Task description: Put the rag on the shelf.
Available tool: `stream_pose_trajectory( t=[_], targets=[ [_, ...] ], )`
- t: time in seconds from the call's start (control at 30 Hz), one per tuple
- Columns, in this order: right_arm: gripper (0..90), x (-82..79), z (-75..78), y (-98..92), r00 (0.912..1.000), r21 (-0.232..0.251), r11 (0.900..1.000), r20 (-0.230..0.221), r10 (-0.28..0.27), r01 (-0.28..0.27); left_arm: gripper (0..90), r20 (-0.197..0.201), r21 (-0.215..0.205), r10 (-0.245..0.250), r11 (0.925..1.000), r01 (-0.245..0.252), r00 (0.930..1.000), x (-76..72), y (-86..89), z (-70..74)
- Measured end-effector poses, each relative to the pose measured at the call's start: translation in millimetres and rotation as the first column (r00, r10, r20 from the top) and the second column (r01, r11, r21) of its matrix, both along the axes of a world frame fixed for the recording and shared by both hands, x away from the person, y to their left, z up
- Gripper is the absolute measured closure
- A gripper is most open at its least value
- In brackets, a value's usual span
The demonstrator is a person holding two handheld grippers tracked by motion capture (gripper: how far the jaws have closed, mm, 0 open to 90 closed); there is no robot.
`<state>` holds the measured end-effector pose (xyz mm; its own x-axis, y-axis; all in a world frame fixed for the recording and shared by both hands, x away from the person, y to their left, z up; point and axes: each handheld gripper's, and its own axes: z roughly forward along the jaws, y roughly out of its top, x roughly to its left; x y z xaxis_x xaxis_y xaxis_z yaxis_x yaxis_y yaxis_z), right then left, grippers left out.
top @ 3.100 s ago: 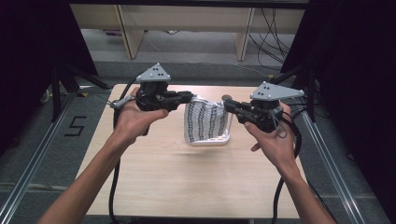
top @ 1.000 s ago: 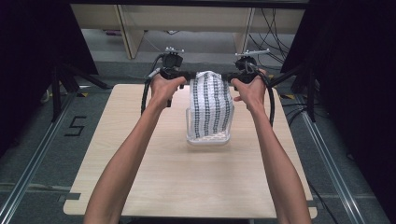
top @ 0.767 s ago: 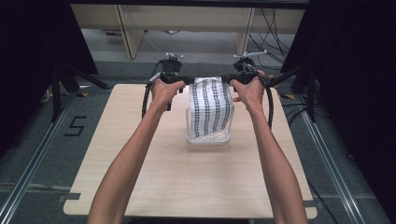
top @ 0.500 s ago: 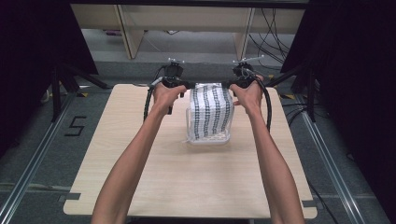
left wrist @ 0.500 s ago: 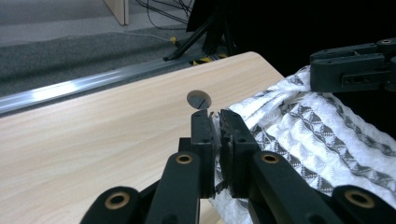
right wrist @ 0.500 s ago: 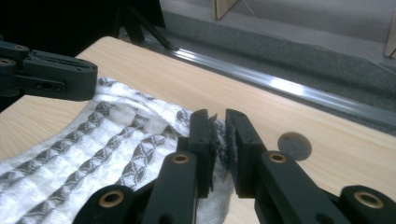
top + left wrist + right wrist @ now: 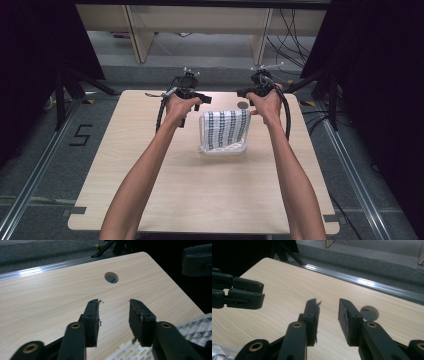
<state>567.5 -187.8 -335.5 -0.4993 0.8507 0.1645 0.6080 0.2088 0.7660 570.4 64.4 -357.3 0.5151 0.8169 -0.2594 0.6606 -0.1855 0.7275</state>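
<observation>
Jaws of both the left gripper [image 7: 113, 315] and right gripper [image 7: 328, 316] had just been opening and stood apart on nothing, the patterned cloth [image 7: 227, 127] draped over the white basket [image 7: 224, 148] between and behind them, equally near both.

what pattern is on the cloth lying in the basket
White cloth with dark patterned stripes running lengthwise; clearest in the high view.

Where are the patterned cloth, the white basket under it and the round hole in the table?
patterned cloth [image 7: 227, 129], high view, middle of the fabric
white basket [image 7: 223, 149], high view, near rim
round hole [image 7: 111, 277], left gripper view, its centre
</observation>
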Motion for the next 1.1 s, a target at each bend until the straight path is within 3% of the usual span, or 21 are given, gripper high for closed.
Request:
stream_pose_trajectory(
  t=[0.1,0.2,0.57,0.73,0.9,1.1],
  targets=[
    [67.6,-3.4,2.7,1.0,1.0,0.017,1.0,-0.009,0.001,-0.001,55.4,0.003,0.004,0.006,1.0,-0.006,1.0,-1.7,2.6,3.6],
    [65.5,-7.0,6.2,2.4,0.9992,0.019,1.0,0.031,0.025,-0.026,50.5,0.007,0.001,0.006,1.0,-0.006,1.0,-4.7,5.7,8.4],
    [60.3,-15.5,15.6,-4.0,0.9967,0.017,0.999,0.064,0.05,-0.051,48.4,0.045,0.002,-0.018,0.9998,0.018,0.9988,-19.4,16.9,24.7],
    [55.5,-22.9,18.7,-4.6,0.9971,0.028,0.998,0.059,0.048,-0.05,45.7,0.049,-0.024,-0.042,0.9988,0.044,0.9979,-26.9,20.7,29.8],
    [51.5,-33.0,20.1,-6.6,0.9975,0.033,0.998,0.048,0.051,-0.053,42.1,0.06,-0.012,-0.062,0.9979,0.063,0.9962,-36.3,26.9,34.1],
    [46.4,-39.2,21.7,-11.6,0.994,0.022,0.996,0.074,0.08,-0.082,35.3,0.059,-0.004,-0.062,0.9981,0.062,0.9964,-45.3,31.7,38.4]
  ],
)
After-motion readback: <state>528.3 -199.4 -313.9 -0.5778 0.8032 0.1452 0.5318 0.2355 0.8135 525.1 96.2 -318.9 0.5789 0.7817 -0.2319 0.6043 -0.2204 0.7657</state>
